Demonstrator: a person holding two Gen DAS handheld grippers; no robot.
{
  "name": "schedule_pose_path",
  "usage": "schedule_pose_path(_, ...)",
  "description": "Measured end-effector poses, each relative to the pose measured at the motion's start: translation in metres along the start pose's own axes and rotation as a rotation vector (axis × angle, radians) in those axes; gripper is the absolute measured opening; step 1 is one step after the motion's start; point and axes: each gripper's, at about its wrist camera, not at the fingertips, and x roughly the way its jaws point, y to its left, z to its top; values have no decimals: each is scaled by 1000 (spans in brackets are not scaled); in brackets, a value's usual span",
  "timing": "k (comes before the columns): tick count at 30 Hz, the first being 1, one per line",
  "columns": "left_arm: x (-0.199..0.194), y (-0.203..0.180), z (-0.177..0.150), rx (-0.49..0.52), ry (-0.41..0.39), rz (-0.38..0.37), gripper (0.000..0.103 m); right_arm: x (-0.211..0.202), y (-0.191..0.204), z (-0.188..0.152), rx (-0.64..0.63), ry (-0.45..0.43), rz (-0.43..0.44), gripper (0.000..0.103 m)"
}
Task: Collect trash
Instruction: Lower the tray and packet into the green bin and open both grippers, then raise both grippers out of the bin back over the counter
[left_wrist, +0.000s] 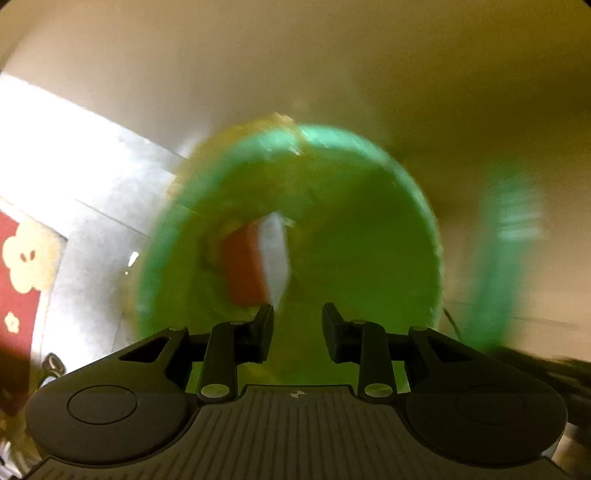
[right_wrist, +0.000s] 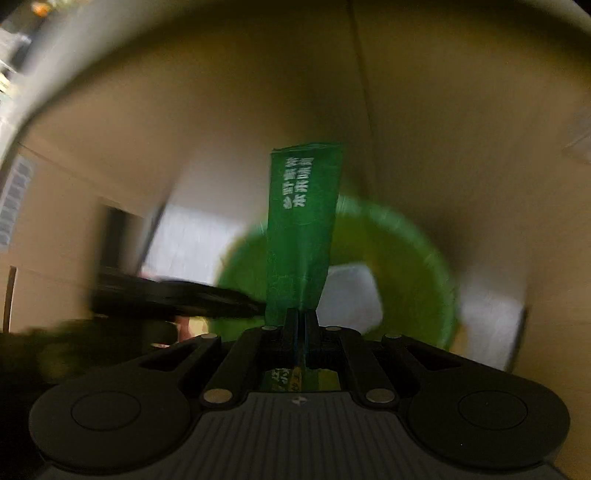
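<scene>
I am looking down into a cardboard box (left_wrist: 332, 74). A blurred green bowl (left_wrist: 351, 221) lies past my left gripper (left_wrist: 297, 321), with an orange and white scrap (left_wrist: 255, 266) inside it. The left jaws stand apart with nothing between the pads. In the right wrist view my right gripper (right_wrist: 301, 314) is shut on a long green wrapper (right_wrist: 303, 221) with white print, which sticks up in front of the green bowl (right_wrist: 406, 251). The same wrapper (left_wrist: 513, 229) shows as a green blur at the right of the left wrist view. My left gripper (right_wrist: 177, 295) appears dark and blurred at the left.
Brown cardboard walls (right_wrist: 443, 110) close in on both views. Outside the box, a pale grey floor (left_wrist: 92, 177) and a red mat with white flowers (left_wrist: 18, 266) lie at the left. Something white (right_wrist: 351, 295) shows through or in the bowl.
</scene>
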Motion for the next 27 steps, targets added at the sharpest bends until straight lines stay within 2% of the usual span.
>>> schedule_pose_path(2,-8,12,5,-17,-29,12,32,48,-12,9,33,100,-2,9)
schedule_pose_path(4,-21,21,7,-37,-68,-4,32,69,-19,12,51,145,-19,9)
schedule_pose_path(8,-48,32,4,-97,-125,-37,32,69,-22,4,49,162,-9,12)
schedule_pose_path(11,-57,34,1,-127,-122,-36,30,61,-24,1,25,171,-30,12)
schedule_pose_path(13,-59,34,-1,-119,-117,-41,29,51,-21,-2,-13,159,-44,12)
schedule_pose_path(18,-70,28,-5,-50,-140,10,29,43,-17,-2,-47,136,-96,12)
schedule_pose_path(21,-90,18,-8,-5,-165,-5,29,28,0,-6,-115,108,-123,12)
schedule_pose_path(23,-111,7,-9,65,-202,-21,29,3,15,-10,-190,58,-115,12)
schedule_pose_path(27,-155,-26,-15,242,-310,-25,29,-69,43,-17,-380,-119,-160,12)
